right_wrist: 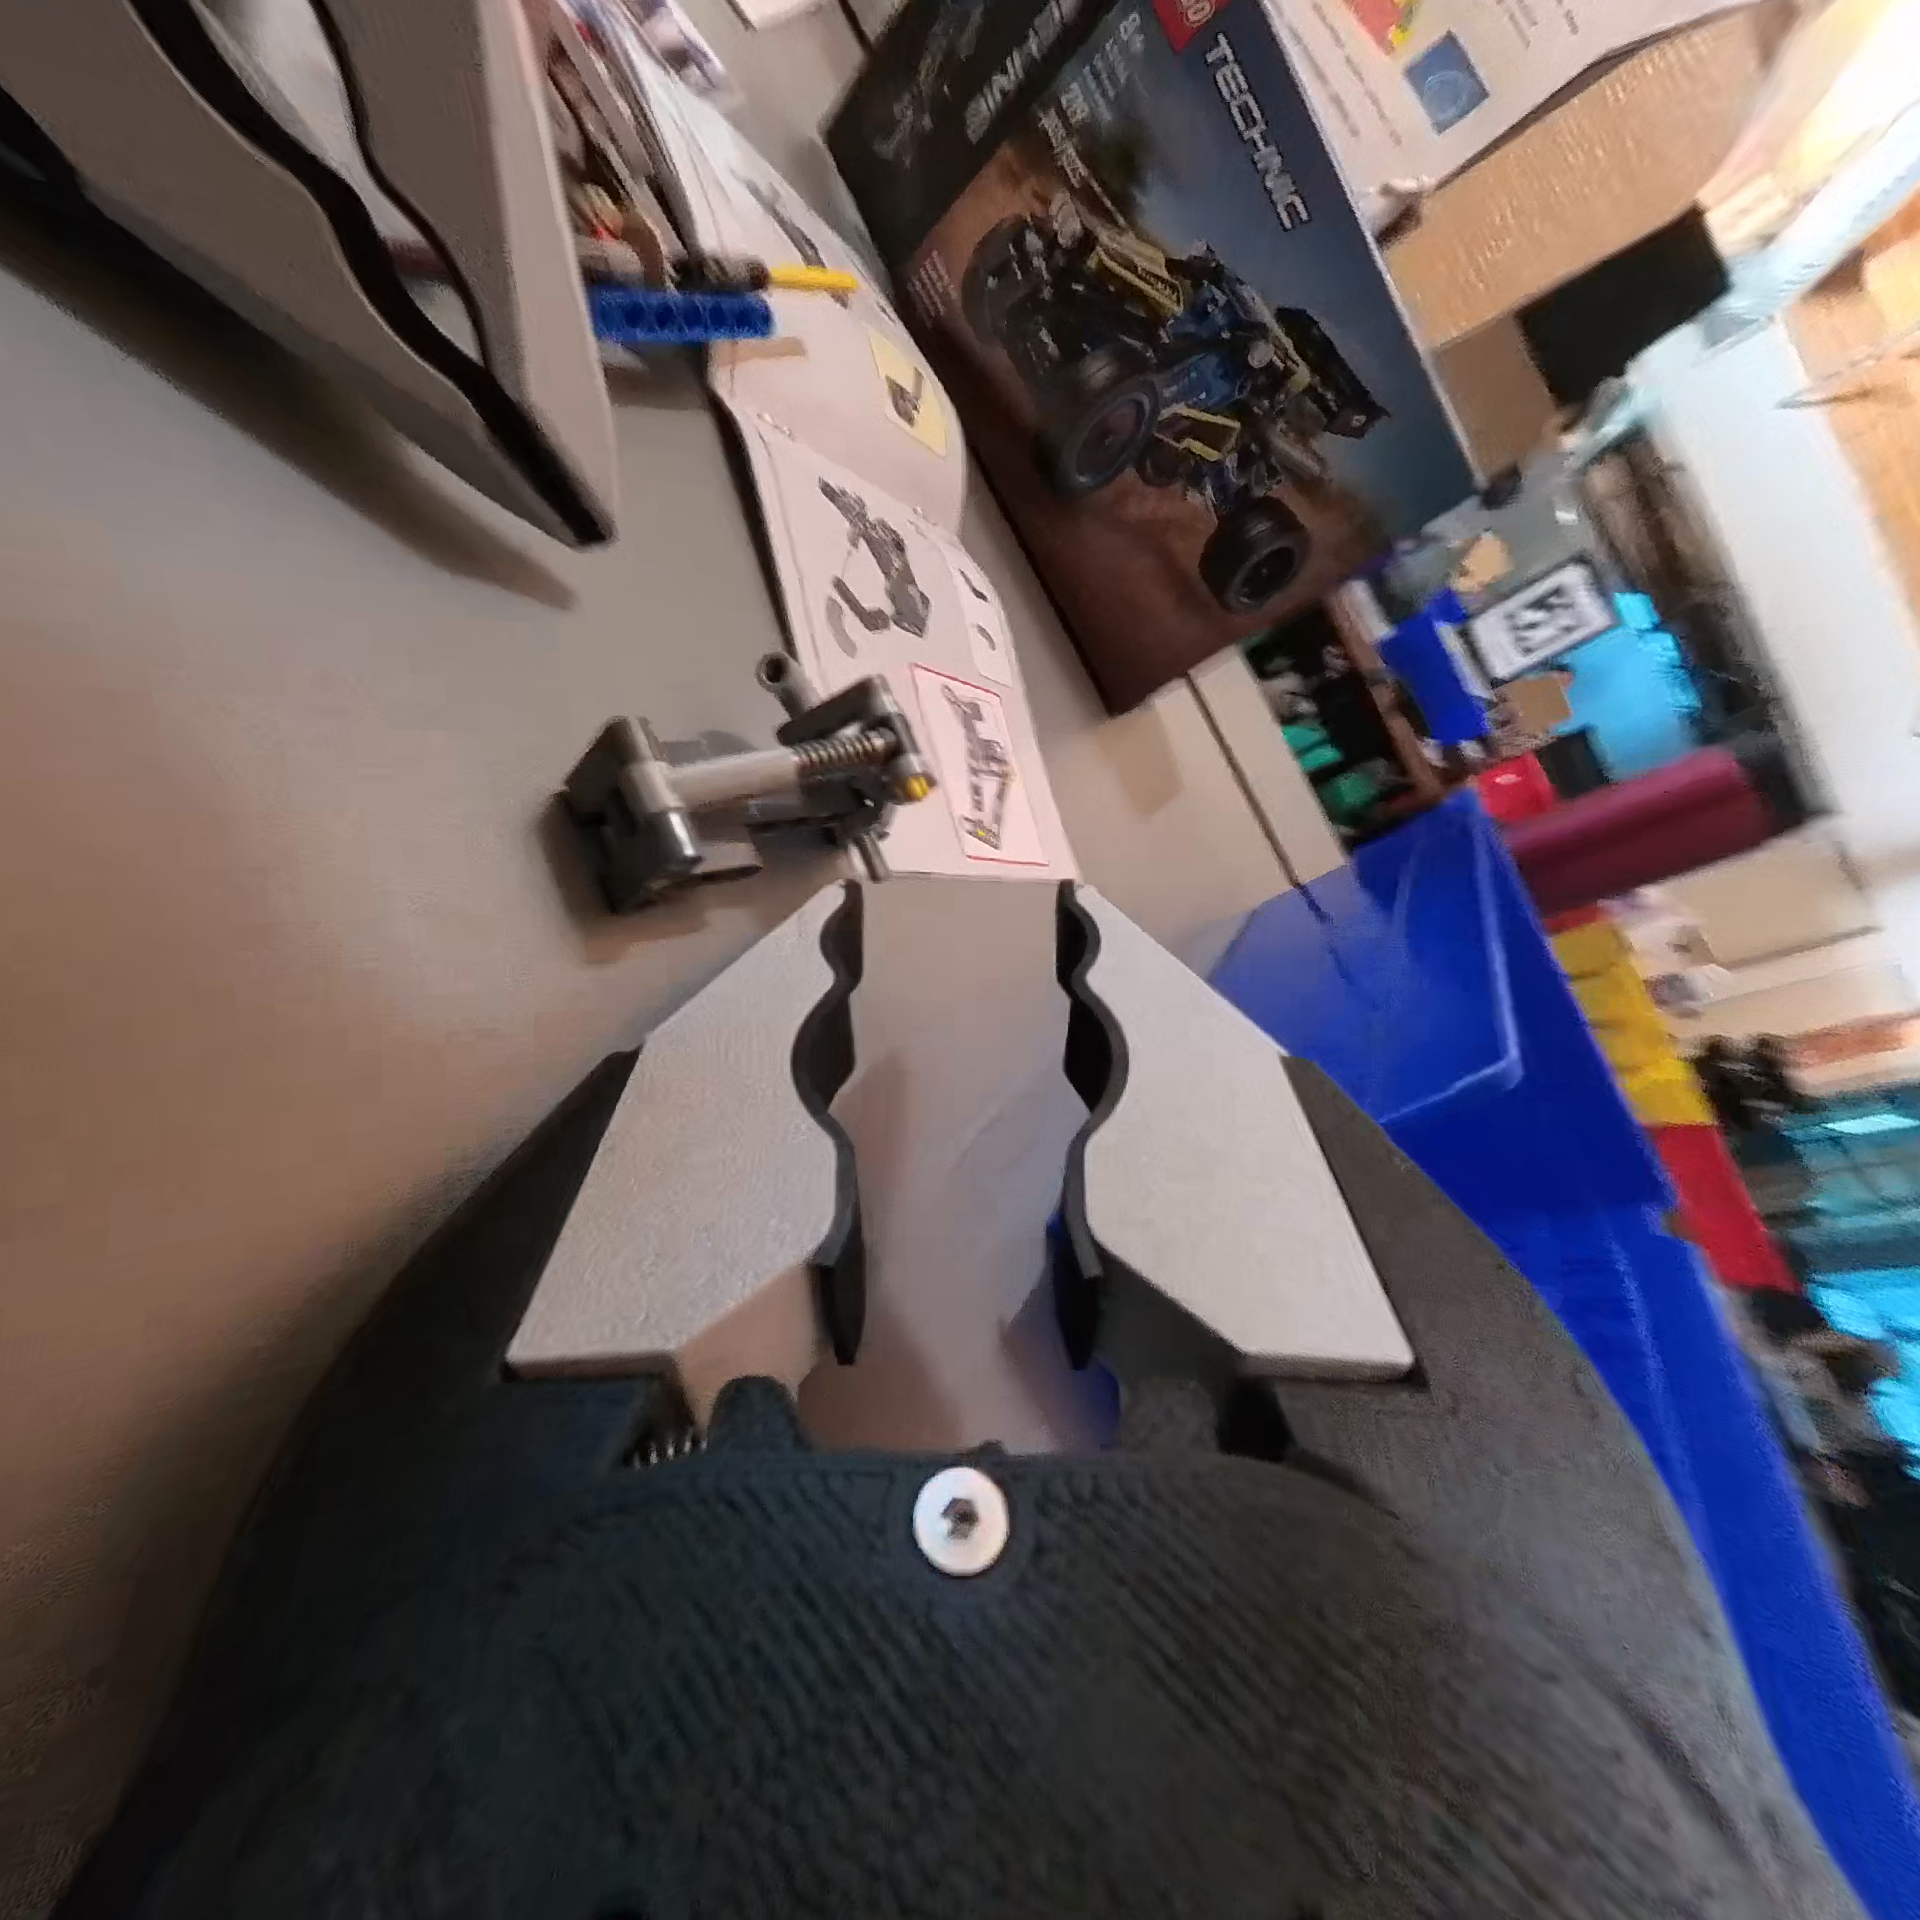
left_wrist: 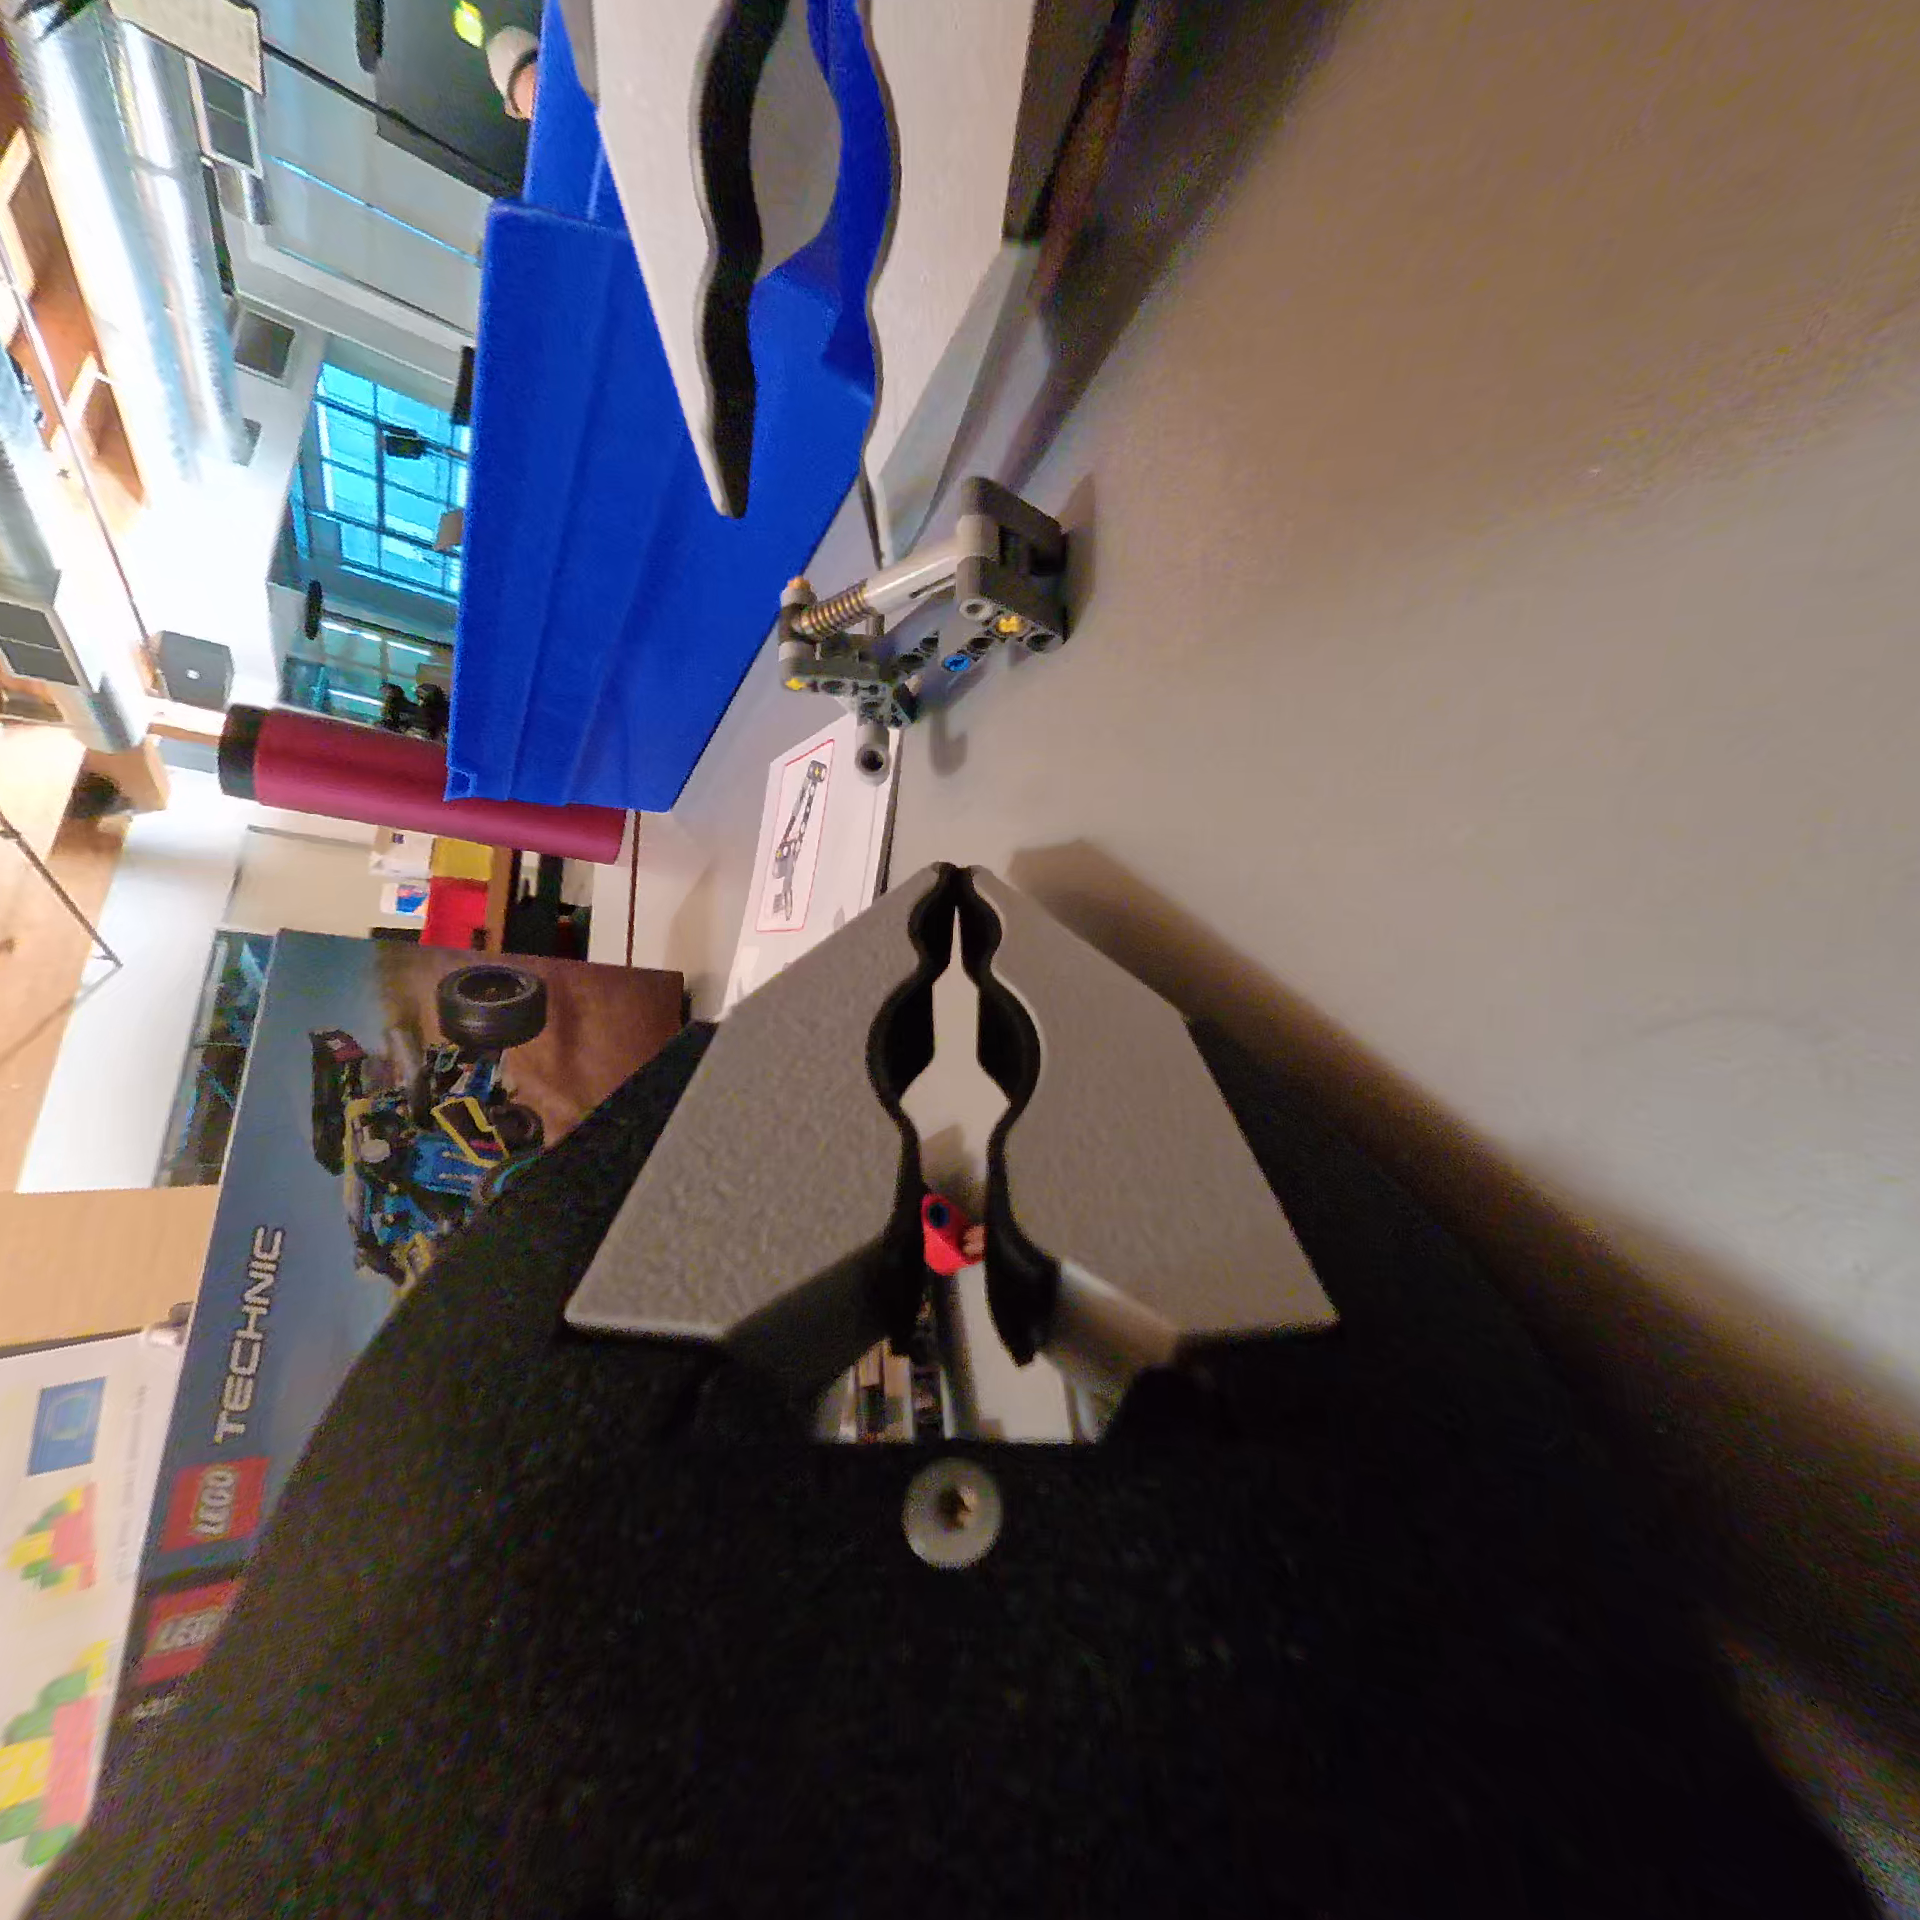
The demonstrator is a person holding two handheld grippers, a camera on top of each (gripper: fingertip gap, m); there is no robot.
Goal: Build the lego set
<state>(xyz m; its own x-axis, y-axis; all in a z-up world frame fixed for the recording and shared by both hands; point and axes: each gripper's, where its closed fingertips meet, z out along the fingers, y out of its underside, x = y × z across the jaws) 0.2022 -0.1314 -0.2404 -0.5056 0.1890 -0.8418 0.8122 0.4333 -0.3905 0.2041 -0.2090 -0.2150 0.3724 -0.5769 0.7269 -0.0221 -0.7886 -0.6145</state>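
Much of each view is filled by the black gripper body, which hides the table beneath it. In the left wrist view the left gripper [left_wrist: 956,883] has its fingertips pressed together at the front; farther back, in the gap between the pads, sits a small red piece [left_wrist: 948,1234] — whether the pads actually clamp it or it merely shows through the gap cannot be told. The right wrist view is blurred, so fine detail on the parts is lost. The right gripper [right_wrist: 958,909] stands with its jaws apart and nothing between them.

The assembly [left_wrist: 925,613] — dark grey beams with a light grey shock absorber and spring — lies on the grey table [left_wrist: 1455,520], ahead of the left gripper's tips and well apart from them. In the right wrist view the assembly [right_wrist: 743,795] lies just ahead of the right gripper, off toward its left finger, near but not touching. A small grey connector [left_wrist: 873,753] rests by the edge of the open booklet [right_wrist: 883,561], just beside the assembly.

The blue bin [left_wrist: 603,499] is cut off at the frame edge and partly hidden behind the right gripper's fingers. The box [right_wrist: 1143,343] stands behind the booklet, cropped at the top. A blue beam [right_wrist: 681,312] lies farther back, its end hidden behind the left gripper.
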